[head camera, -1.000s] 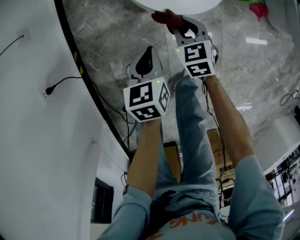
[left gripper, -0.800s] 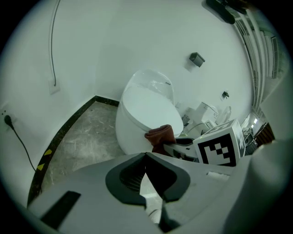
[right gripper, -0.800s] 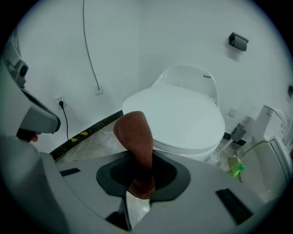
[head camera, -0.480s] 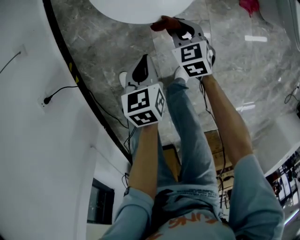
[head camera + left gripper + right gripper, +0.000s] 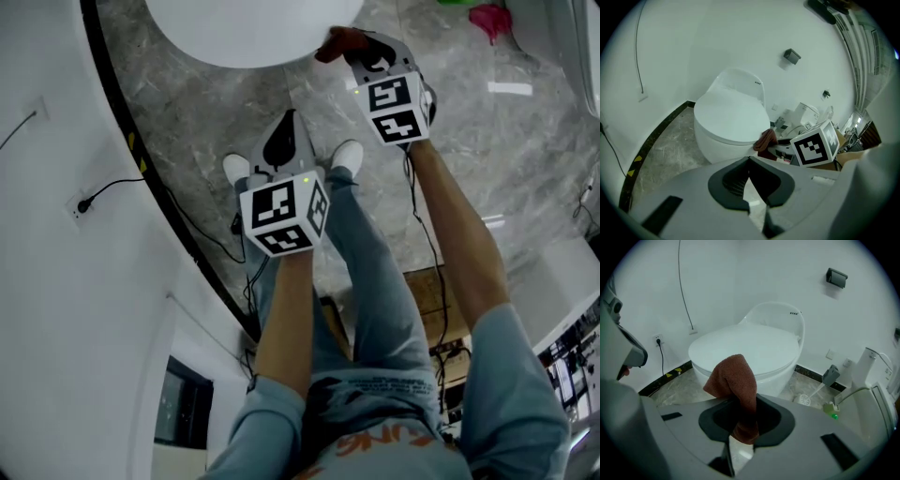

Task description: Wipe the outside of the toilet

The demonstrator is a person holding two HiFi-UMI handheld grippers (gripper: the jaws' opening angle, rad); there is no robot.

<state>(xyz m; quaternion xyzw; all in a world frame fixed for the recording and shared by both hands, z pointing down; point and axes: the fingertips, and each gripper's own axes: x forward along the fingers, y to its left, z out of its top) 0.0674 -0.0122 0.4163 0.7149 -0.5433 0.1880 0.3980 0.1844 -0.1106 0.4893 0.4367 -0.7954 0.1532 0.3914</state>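
Right gripper (image 5: 364, 49), clamped on rust-brown terry cloth (image 5: 339, 39), has shifted rightward along glossy white ceramic toilet (image 5: 244, 28) rim; wiping likely under way. Left gripper (image 5: 281, 142) closed, empty, idle.

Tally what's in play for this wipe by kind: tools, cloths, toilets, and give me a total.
Tools: 2, the left tool shut and empty, and the right tool
Cloths: 1, the brown cloth clamped in the right tool
Toilets: 1, the white toilet, lid down
Total: 4
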